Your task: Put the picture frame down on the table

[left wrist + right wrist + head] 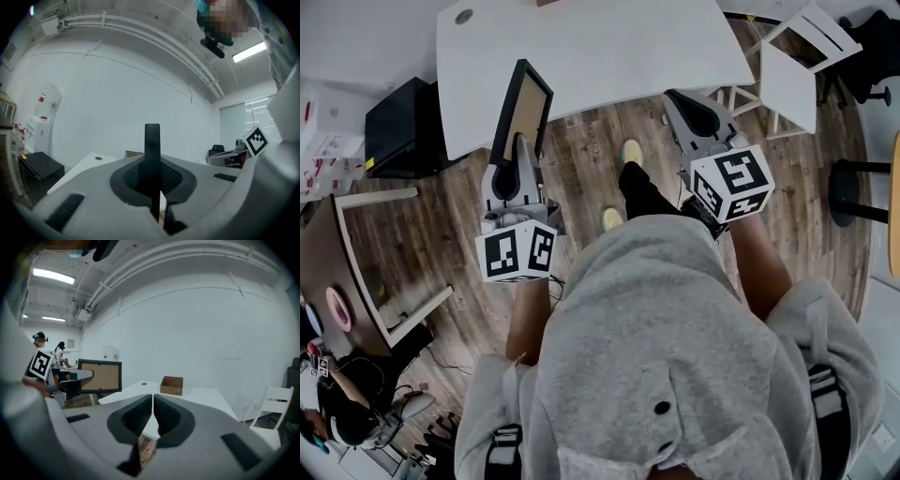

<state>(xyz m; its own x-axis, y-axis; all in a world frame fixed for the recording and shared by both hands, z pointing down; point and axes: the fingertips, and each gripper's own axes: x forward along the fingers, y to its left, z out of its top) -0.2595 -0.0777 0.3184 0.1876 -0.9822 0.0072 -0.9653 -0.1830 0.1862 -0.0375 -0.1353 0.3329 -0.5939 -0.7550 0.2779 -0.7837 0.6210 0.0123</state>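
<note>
The white surface (pixel 609 47) lies at 12 o'clock in the head view. The picture frame (pixel 523 111) is held upright at 11 o'clock, at the surface's near edge, not yet resting on it. The left gripper (pixel 521 142) is clamped on the frame's lower edge. The right gripper (pixel 682 101), at 1 o'clock, is closed on nothing. The carrying step is judged in hand. Next, the frame needs bringing over the surface, lowering and releasing.
</note>
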